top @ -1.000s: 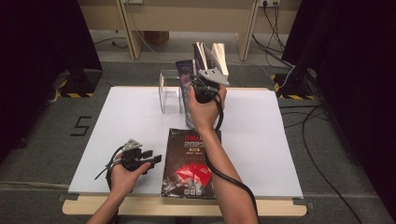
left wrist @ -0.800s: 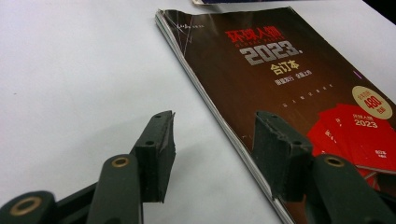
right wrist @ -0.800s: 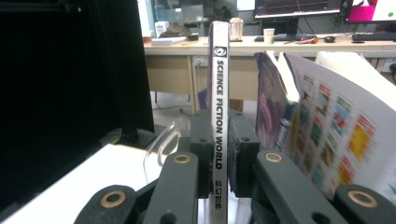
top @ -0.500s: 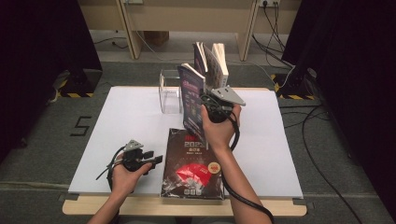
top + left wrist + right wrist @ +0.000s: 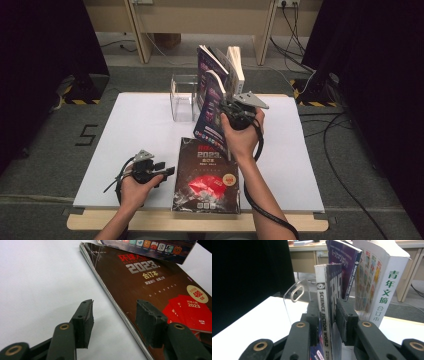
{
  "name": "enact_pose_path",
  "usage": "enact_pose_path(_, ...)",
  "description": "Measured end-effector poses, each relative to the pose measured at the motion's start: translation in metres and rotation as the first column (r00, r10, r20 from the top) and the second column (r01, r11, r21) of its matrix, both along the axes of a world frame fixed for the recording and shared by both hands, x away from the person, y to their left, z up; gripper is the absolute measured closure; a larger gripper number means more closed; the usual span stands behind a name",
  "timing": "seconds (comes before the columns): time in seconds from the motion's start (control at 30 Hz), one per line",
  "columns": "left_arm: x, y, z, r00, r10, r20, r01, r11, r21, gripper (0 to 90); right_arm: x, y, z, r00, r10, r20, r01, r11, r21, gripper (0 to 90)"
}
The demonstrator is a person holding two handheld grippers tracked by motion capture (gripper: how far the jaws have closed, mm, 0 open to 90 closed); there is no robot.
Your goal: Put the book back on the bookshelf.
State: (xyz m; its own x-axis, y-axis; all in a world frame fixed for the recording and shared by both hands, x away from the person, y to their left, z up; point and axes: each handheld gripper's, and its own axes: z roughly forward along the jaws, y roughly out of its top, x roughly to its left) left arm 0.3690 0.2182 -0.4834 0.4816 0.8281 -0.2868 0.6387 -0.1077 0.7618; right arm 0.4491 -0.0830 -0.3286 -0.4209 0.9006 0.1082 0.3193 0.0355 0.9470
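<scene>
A purple "Science Fiction World" magazine (image 5: 212,112) stands tilted near the table's middle, its lower edge over a dark "2023" magazine (image 5: 207,175) that lies flat at the front. My right gripper (image 5: 227,107) is at its spine. In the right gripper view the spine (image 5: 325,290) sits between the jaws of my right gripper (image 5: 327,315); they have just been opening and now stand loosely beside its faces. My left gripper (image 5: 170,171) rests open at the flat magazine's left edge. In the left gripper view the gripper (image 5: 113,315) straddles that edge of the magazine (image 5: 150,282).
A clear acrylic bookend (image 5: 182,95) stands at the back of the white table (image 5: 135,130). Right of it lean a purple magazine (image 5: 207,60) and a thick white book (image 5: 235,62), close behind the tilted one. Black curtains flank the table.
The right hand has drawn the purple magazine away from the standing books, toward the front and right, and its jaws have widened. The left hand has stayed put.
</scene>
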Motion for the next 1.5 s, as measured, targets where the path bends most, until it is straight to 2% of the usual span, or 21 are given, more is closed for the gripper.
enact_pose_path(0.1, 0.0, 0.0, 0.0, 1.0, -0.002, -0.001, 0.002, 1.0, 0.002, 47.8, 0.006, 0.0, -0.001, 0.9997, -0.012, -0.023, 0.012, 1.0, -0.005, 68.4)
enact_pose_path(0.2, 0.0, 0.0, 0.0, 1.0, 0.0, 0.0, 0.0, 1.0, -0.001, 47.8, 0.012, 0.0, -0.002, 0.9987, -0.017, -0.049, 0.017, 1.0, -0.011, 69.0)
enact_pose_path(0.27, 0.0, 0.0, 0.0, 1.0, -0.001, 0.0, 0.001, 1.0, -0.001, 47.8, 0.015, 0.001, -0.002, 0.9974, -0.02, -0.069, 0.019, 1.0, -0.017, 70.6)
enact_pose_path(0.33, 0.0, 0.0, 0.001, 1.0, -0.002, -0.001, 0.002, 1.0, 0.001, 47.8, 0.019, 0.0, -0.001, 0.9956, -0.036, -0.087, 0.032, 0.998, -0.046, 77.5)
enact_pose_path(0.4, 0.0, 0.0, 0.0, 1.0, -0.001, 0.0, 0.001, 1.0, -0.001, 47.7, 0.02, -0.002, 0.001, 0.9934, -0.051, -0.103, 0.045, 0.997, -0.063, 80.8)
enact_pose_path(0.57, 0.0, -0.001, 0.0, 1.0, -0.007, -0.005, 0.007, 1.0, 0.006, 47.6, 0.017, -0.006, 0.007, 0.9906, -0.037, -0.131, 0.03, 0.998, -0.056, 82.8)
enact_pose_path(0.67, 0.0, -0.001, -0.001, 0.9999, -0.01, -0.007, 0.011, 0.9999, 0.006, 47.5, 0.013, -0.009, 0.011, 0.9927, -0.021, -0.119, 0.018, 1.0, -0.022, 82.9)
enact_pose_path(0.8, 0.001, -0.002, -0.002, 1.0, -0.007, -0.007, 0.007, 1.0, 0.006, 47.5, 0.005, -0.006, 0.02, 0.9973, 0.003, -0.073, -0.003, 1.0, 0.005, 83.0)
enact_pose_path(0.97, 0.0, -0.001, -0.001, 1.0, -0.007, -0.004, 0.007, 1.0, 0.001, 47.5, 0.003, 0.002, 0.025, 0.9996, 0.002, -0.029, -0.001, 0.999, 0.037, 83.0)
enact_pose_path(1.2, 0.0, 0.001, 0.0, 1.0, -0.002, -0.004, 0.002, 1.0, 0.0, 47.5, 0.006, 0.013, 0.029, 0.9997, -0.019, 0.013, 0.018, 0.999, 0.048, 83.0)
enact_pose_path(1.5, 0.0, 0.001, -0.001, 1.0, -0.001, -0.004, 0.001, 1.0, -0.003, 47.5, 0.012, 0.022, 0.034, 0.9991, -0.029, 0.032, 0.027, 0.997, 0.066, 83.0)
